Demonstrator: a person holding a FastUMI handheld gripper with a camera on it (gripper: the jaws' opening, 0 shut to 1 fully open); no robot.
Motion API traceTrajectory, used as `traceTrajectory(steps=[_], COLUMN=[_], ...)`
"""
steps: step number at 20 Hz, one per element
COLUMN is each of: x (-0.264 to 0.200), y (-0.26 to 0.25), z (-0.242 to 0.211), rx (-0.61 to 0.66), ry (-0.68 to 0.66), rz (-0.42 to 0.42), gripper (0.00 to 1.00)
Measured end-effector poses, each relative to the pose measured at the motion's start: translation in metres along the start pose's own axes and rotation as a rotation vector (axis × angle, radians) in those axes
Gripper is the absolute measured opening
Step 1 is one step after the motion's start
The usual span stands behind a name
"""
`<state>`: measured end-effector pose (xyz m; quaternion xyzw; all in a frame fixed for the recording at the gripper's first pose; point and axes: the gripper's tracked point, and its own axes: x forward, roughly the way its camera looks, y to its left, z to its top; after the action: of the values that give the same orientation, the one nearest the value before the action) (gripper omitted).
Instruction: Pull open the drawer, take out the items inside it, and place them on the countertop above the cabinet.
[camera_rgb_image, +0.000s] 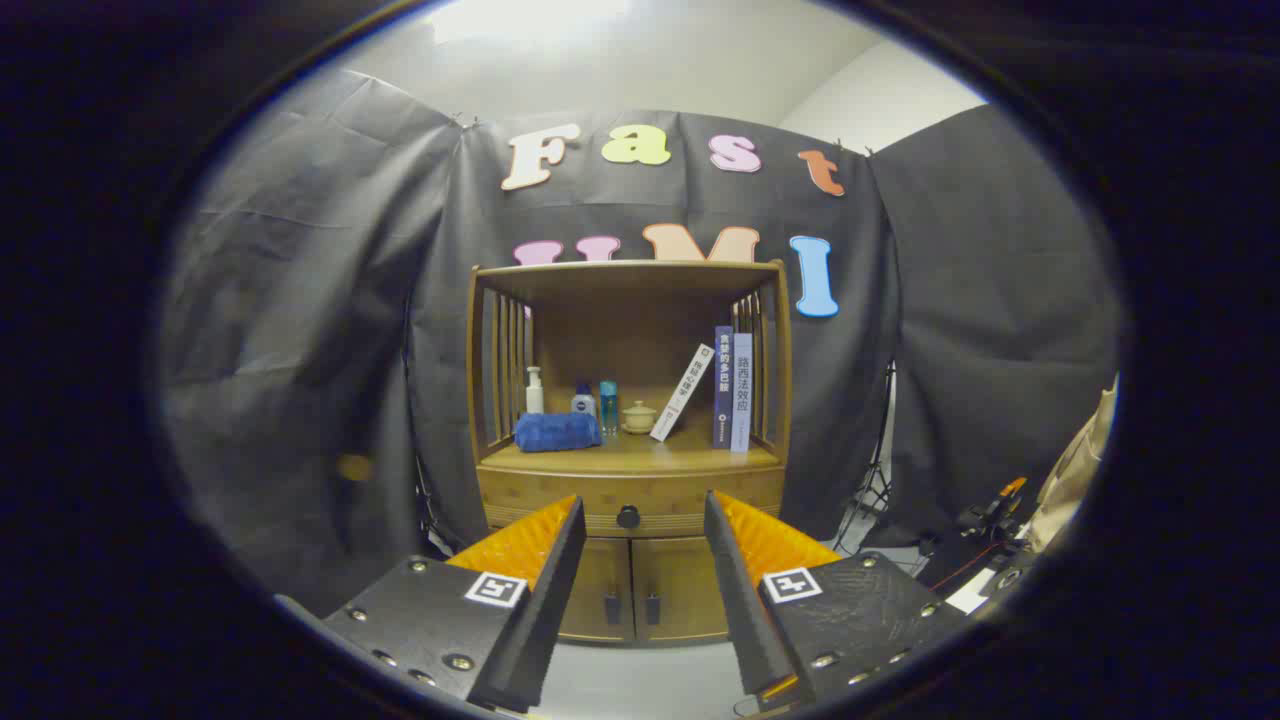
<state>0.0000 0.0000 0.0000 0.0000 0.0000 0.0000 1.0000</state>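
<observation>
So far I judge nothing of the task done: the drawer (630, 512) sits flush in the front of the wooden cabinet (630, 560), its dark round knob (628, 517) untouched. My claw (645, 525) is released, fingers spread wide with nothing between them but air, and the knob lines up in the gap between the tips, some way beyond them. I cannot see what lies inside the drawer, since it is closed. The counter (690, 458) above it already carries a folded blue towel (557, 432), a few small bottles (585, 398), a little lidded jar (639, 417) and some books (732, 385), with bare wood toward the front edge where I could set things down. Everything remains: closing in on the knob, gripping it, pulling the drawer out, lifting the items and placing them up top.
</observation>
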Motion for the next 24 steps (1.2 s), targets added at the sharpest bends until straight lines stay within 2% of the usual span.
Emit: traceTrajectory(steps=[24], x=[0.01], y=[-0.002], z=[-0.003], rx=[0.014], ry=[-0.01], rz=[-0.016], gripper=[0.71])
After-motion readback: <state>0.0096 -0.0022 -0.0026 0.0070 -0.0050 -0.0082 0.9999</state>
